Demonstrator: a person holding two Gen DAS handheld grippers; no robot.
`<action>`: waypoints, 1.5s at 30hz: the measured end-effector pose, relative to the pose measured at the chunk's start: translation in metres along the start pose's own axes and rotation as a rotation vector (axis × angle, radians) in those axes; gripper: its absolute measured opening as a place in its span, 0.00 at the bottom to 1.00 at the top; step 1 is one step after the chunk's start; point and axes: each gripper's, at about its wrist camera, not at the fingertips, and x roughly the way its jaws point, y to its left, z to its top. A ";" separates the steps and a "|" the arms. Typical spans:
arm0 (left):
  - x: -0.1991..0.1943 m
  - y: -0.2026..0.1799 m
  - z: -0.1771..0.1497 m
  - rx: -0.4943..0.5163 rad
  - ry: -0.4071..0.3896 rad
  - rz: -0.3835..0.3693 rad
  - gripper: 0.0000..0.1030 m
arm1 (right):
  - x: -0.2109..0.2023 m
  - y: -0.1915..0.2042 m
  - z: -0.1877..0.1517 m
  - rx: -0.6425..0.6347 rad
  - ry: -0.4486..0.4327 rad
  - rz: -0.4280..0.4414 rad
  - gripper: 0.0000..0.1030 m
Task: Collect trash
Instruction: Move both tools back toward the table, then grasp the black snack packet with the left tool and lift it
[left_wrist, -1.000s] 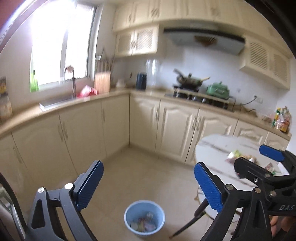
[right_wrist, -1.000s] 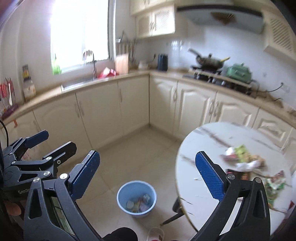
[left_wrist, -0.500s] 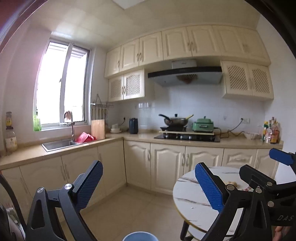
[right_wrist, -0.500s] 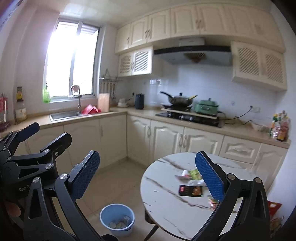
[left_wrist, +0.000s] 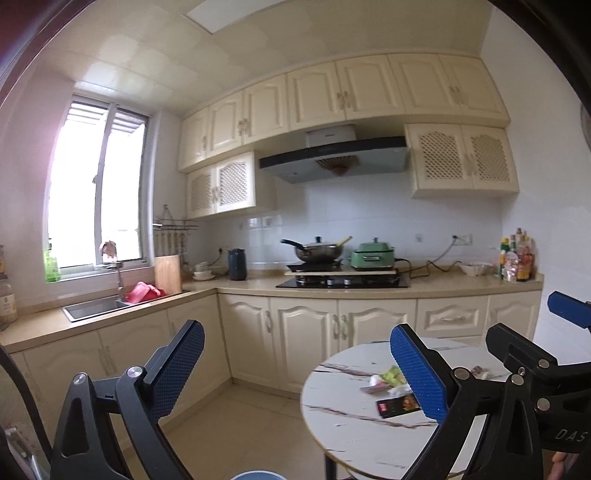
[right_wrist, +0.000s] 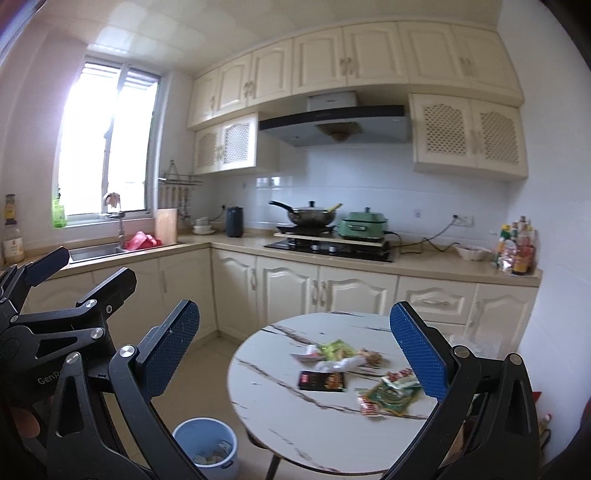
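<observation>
Several snack wrappers lie on a round white marble table (right_wrist: 280, 398): a black packet (right_wrist: 322, 381), a green wrapper (right_wrist: 337, 348), a green-and-red bag (right_wrist: 388, 398) and crumpled white paper (right_wrist: 338, 364). A blue bin (right_wrist: 206, 448) with trash inside stands on the floor left of the table. My right gripper (right_wrist: 295, 350) is open and empty, held above the table. My left gripper (left_wrist: 295, 365) is open and empty, left of the table (left_wrist: 332, 424); the black packet (left_wrist: 398, 404) also shows there.
Cream cabinets (right_wrist: 288, 288) run along the back and left walls with a sink (right_wrist: 96, 251), a hob with a wok (right_wrist: 312, 216) and a green pot (right_wrist: 364, 225). Bottles (right_wrist: 517, 247) stand at the counter's right end. Tiled floor (left_wrist: 240, 424) lies between cabinets and table.
Both views have tilted up from the floor and bin to the cabinets and table. The wrappers on the table have come into fuller view. Both grippers stay open.
</observation>
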 end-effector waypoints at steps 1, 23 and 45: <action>0.006 -0.002 0.004 0.006 0.004 -0.012 0.98 | 0.000 -0.008 -0.001 0.006 0.002 -0.013 1.00; 0.267 -0.067 -0.031 0.114 0.592 -0.329 0.99 | 0.121 -0.184 -0.113 0.242 0.383 -0.223 1.00; 0.475 -0.141 -0.072 0.119 0.871 -0.345 0.97 | 0.211 -0.222 -0.169 0.275 0.577 -0.217 1.00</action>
